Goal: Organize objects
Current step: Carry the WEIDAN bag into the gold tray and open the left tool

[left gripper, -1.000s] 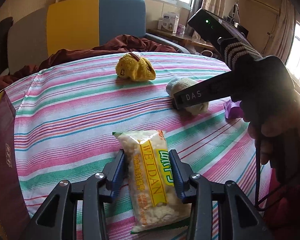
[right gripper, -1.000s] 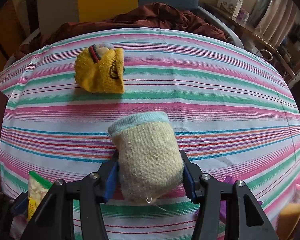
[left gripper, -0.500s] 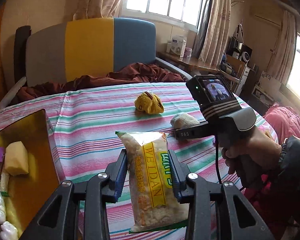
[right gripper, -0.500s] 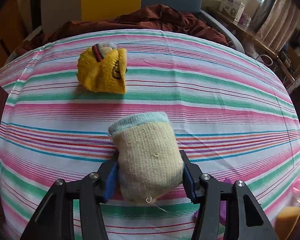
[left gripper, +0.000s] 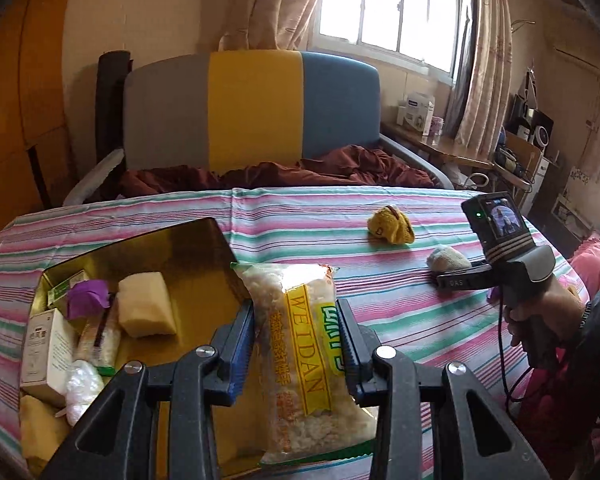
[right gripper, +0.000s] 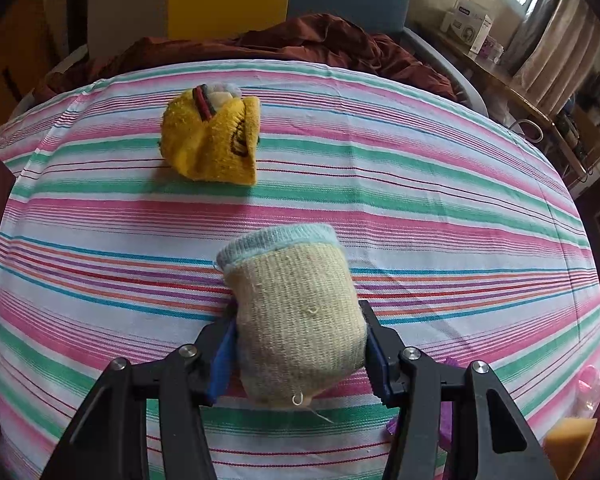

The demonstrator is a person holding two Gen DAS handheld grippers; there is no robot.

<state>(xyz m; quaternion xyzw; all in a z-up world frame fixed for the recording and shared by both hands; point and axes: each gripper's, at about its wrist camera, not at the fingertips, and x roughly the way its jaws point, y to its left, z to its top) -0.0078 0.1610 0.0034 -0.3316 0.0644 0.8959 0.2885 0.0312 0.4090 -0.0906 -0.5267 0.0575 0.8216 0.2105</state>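
My left gripper [left gripper: 296, 344] is shut on a clear snack packet [left gripper: 300, 352] with a yellow "WEIDAN" label and holds it in the air beside the right edge of a gold-lined box [left gripper: 196, 256]. My right gripper [right gripper: 298, 344] is shut on a rolled beige sock [right gripper: 296, 316] with a light blue cuff, low over the striped cloth [right gripper: 420, 184]. In the left wrist view the right gripper [left gripper: 456, 278] and the beige sock [left gripper: 446, 259] show at the right. A rolled yellow sock [right gripper: 212, 140] lies on the cloth further back; it also shows in the left wrist view [left gripper: 392, 229].
The box holds a yellow sponge [left gripper: 144, 310], a purple thing [left gripper: 86, 298], a white carton [left gripper: 46, 346] and plastic packets [left gripper: 82, 384]. A brown blanket [right gripper: 300, 44] lies behind the table. A purple thing [right gripper: 446, 428] and an orange sponge [right gripper: 570, 436] lie at the near right.
My left gripper has risen and swung left with the snack packet, so the gold-lined box has come into view. My right gripper has stayed in place on the beige sock.
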